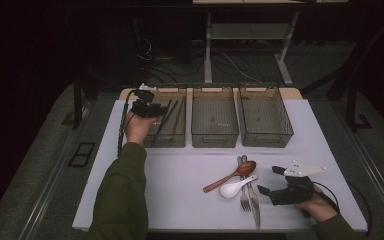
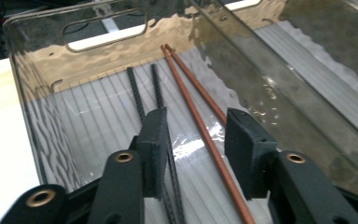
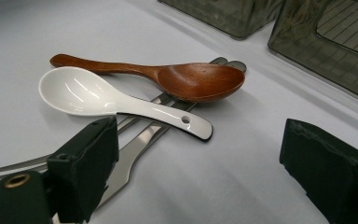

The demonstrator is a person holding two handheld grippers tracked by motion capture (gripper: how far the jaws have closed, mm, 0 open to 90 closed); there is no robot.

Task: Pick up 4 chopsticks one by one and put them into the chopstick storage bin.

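Chopsticks [image 2: 200, 126], brown, lie in the left bin [image 2: 42, 79] between my left fingers [image 2: 249, 154], released and apart, long axis running away from them; my right fingers [image 3: 88, 163], spread empty, sit nearer the spoons [image 3: 121, 100].

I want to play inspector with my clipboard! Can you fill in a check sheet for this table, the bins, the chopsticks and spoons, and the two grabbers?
Surface: white table, bare at its left half.
Job's things: brown chopsticks and black chopsticks lying in the left bin; the middle bin and right bin hold nothing.
Clutter: wooden spoon and white ceramic spoon lying across a fork and a knife.
Grippers: left gripper over the left bin, jaws apart, gripping nothing; right gripper open, resting near the cutlery.
Cables: one trailing from each gripper; more on the floor behind.
Surroundings: dark room, desk legs beyond the table.
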